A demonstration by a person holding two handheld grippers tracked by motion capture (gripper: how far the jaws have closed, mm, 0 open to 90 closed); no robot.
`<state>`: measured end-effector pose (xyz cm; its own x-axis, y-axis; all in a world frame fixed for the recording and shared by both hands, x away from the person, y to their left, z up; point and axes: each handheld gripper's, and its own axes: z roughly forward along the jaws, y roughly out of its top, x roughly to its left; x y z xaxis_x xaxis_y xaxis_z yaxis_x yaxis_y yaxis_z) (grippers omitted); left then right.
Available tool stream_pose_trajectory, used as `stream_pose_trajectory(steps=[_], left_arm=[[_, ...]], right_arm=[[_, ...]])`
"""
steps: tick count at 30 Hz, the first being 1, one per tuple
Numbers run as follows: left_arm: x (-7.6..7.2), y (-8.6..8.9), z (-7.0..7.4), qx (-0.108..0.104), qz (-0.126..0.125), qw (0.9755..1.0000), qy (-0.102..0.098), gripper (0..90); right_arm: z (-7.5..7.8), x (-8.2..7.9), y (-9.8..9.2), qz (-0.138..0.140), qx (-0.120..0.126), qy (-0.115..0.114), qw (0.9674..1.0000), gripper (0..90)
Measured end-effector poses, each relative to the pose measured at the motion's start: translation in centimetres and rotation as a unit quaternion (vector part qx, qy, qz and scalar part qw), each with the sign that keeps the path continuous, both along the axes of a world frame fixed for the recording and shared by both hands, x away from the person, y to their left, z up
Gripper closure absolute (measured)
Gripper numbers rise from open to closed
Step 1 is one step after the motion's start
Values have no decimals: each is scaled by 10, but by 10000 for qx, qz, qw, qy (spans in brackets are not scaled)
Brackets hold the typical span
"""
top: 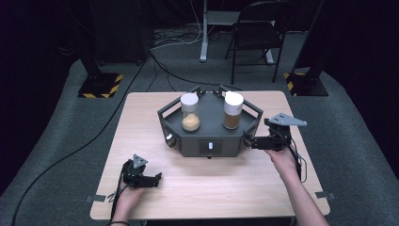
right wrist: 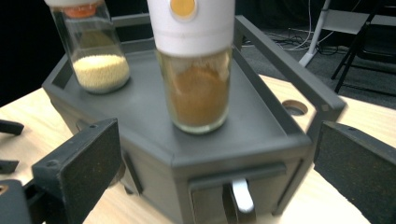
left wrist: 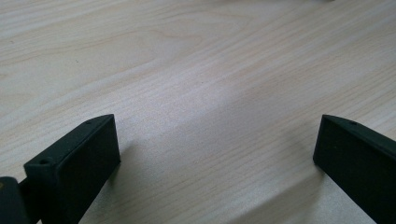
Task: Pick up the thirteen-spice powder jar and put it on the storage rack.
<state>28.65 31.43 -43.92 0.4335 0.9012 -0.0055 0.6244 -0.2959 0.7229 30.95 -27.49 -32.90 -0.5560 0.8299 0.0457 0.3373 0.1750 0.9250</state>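
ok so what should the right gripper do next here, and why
Probably ease the right gripper forward and up toward the brown-powder jar. Its jaws stand open, level with the grey rack's front wall, and the jar sits centred between them, higher up, ungripped.

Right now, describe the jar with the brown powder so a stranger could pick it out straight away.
In the middle of the wooden table stands a dark grey hexagonal stand carrying two white-capped glass jars. The brown powder jar is the one on the side of the right hand-held gripper; its contents are darker than the pale yellow grains in its neighbour.
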Motion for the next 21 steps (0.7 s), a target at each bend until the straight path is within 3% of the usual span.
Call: stream_pose_trajectory(steps=[21], left_arm=[[0,0,0,0,10,10000,1,0]], right_arm=[[-83,-44,-43,-389,-101,203,9990,0]])
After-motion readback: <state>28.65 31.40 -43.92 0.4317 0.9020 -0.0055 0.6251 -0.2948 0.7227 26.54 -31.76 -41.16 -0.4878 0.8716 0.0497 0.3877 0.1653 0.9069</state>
